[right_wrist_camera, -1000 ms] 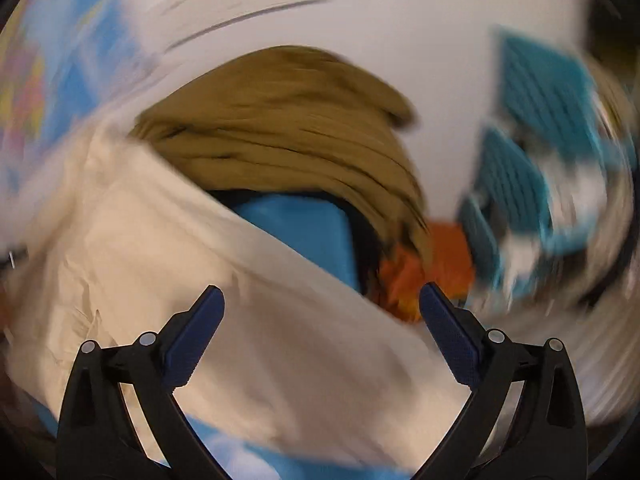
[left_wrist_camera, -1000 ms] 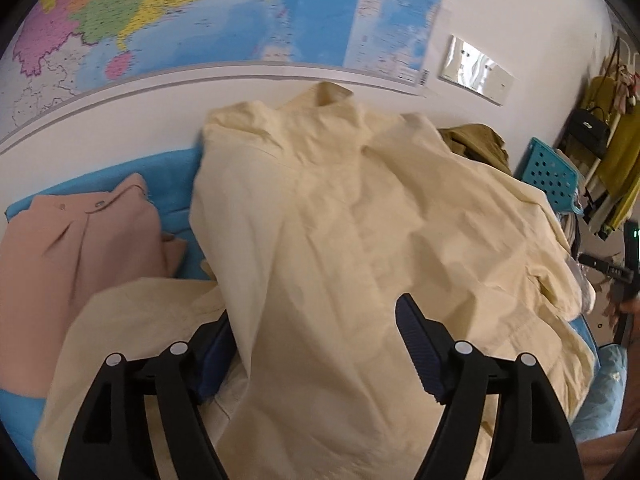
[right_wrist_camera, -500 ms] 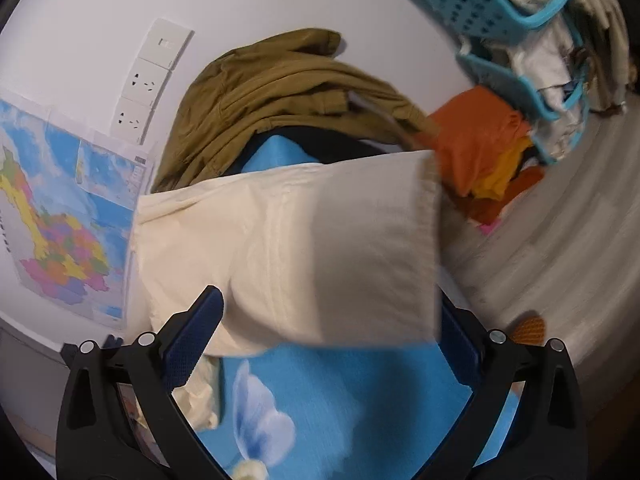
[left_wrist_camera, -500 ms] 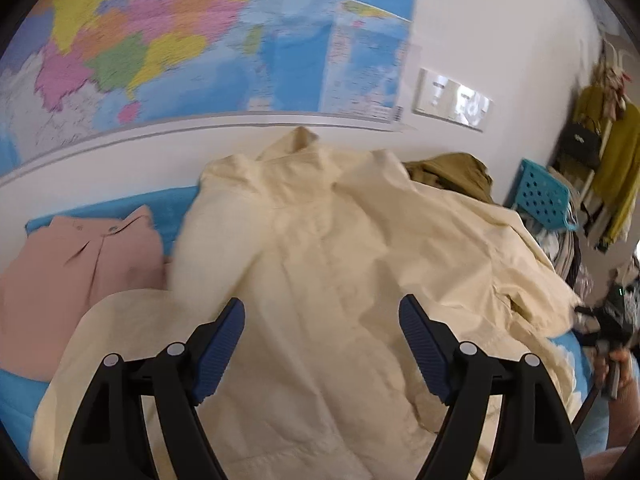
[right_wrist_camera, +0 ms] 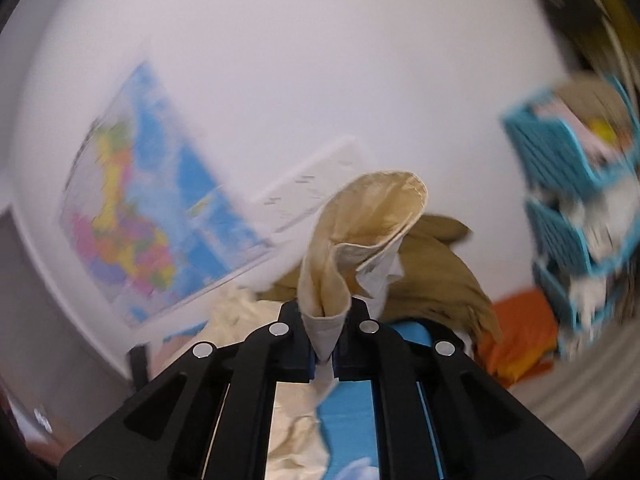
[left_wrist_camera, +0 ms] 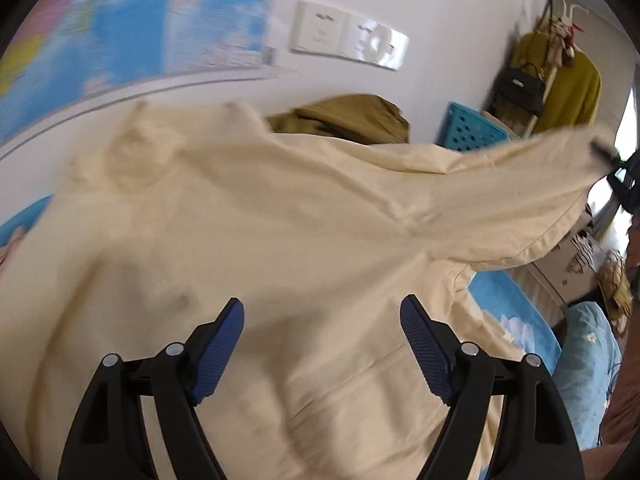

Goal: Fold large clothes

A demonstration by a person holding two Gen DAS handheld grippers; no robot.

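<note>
cream jacket (left_wrist_camera: 280, 240): soft, light, floppy | right gripper (right_wrist_camera: 326, 354) pinching sleeve cuff (right_wrist_camera: 376, 216) | left gripper (left_wrist_camera: 320, 344) open, empty | grab hems

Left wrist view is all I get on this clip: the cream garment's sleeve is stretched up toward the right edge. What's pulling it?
Observer: The right gripper is shut on the sleeve cuff; the cuff's open end flares out above the closed fingers.
Operator: And is the left one holding anything?
Observer: No. The left gripper is open above the cream garment, its fingers apart with no cloth between them.
Operator: What lies beyond the cuff on that side?
Observer: An olive garment is heaped behind it, with an orange cloth to its right.
</note>
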